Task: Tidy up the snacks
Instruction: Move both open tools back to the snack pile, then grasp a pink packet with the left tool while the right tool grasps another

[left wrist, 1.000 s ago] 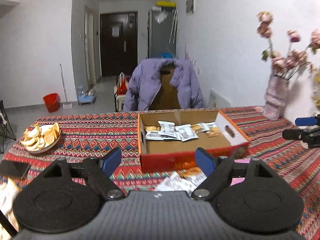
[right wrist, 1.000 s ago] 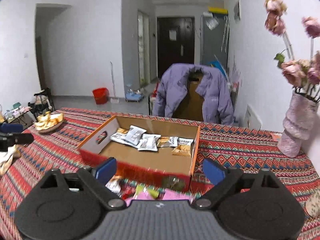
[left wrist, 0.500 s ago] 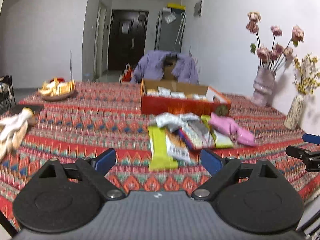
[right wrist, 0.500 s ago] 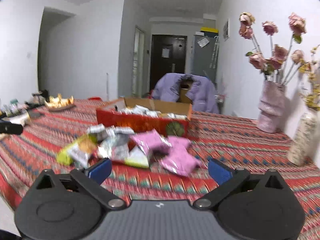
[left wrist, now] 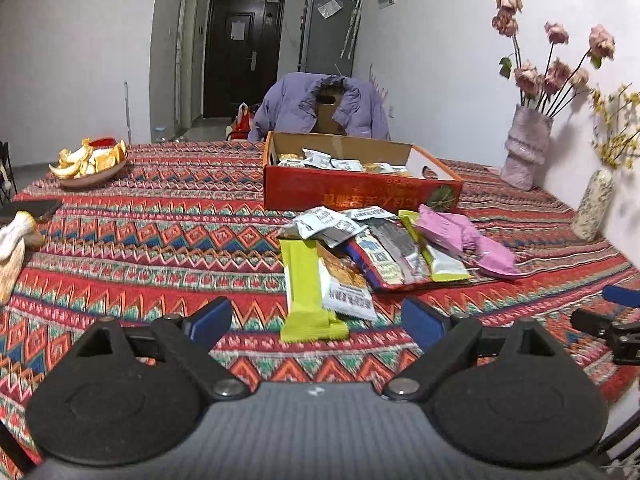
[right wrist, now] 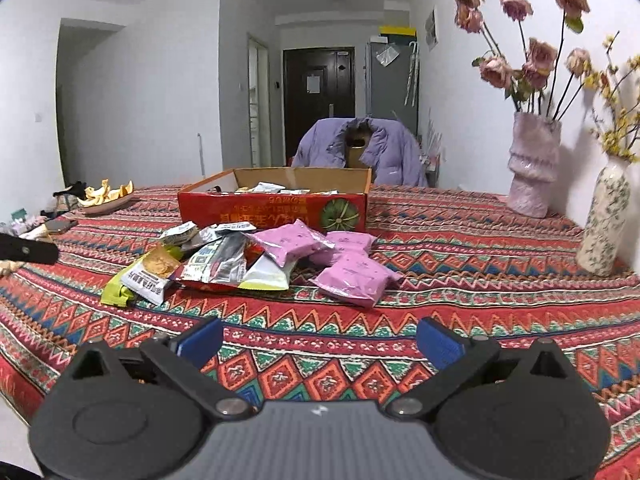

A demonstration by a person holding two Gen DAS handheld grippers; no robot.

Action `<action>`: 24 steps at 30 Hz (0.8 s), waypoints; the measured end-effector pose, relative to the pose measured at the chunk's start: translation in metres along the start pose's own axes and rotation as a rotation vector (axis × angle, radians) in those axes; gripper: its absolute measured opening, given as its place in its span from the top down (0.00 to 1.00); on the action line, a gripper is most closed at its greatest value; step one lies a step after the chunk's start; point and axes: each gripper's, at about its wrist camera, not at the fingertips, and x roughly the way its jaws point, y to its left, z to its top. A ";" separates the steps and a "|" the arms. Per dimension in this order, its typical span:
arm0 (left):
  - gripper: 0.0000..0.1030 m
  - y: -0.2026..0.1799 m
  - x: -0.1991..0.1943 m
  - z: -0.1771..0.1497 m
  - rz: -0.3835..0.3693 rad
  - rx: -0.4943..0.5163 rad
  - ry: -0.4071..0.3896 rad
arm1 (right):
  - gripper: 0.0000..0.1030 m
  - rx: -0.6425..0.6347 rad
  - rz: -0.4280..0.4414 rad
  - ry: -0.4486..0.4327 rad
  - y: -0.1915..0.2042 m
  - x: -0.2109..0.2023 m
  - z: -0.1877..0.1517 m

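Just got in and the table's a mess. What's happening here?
Someone is sorting snacks with a handheld gripper in each hand. A few packets already lie in the red box; a pile of packets waits in front of it. The left gripper and right gripper are both open and empty, short of the pile.

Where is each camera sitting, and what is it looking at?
Left wrist view: sits on the left gripper, low over the table's near edge, facing the snack pile and red box; its own open fingers show, with the right gripper at the right edge.
Right wrist view: sits on the right gripper, further right, facing the same pile; open fingers show, with the left gripper at the left edge.
Shared: pile, box, purple jacket, flower vase.
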 end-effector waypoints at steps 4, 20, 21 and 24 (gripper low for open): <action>0.10 -0.007 0.022 0.009 -0.004 0.011 0.006 | 0.00 0.016 -0.013 0.017 -0.005 0.018 0.006; 0.11 -0.086 0.133 0.066 -0.207 0.146 0.026 | 0.12 0.206 -0.003 0.129 -0.044 0.135 0.046; 0.11 -0.093 0.142 0.071 -0.221 0.155 0.031 | 0.16 0.234 0.002 0.140 -0.050 0.145 0.047; 0.12 -0.115 0.174 0.080 -0.245 0.207 0.055 | 0.19 0.259 -0.006 0.169 -0.058 0.171 0.047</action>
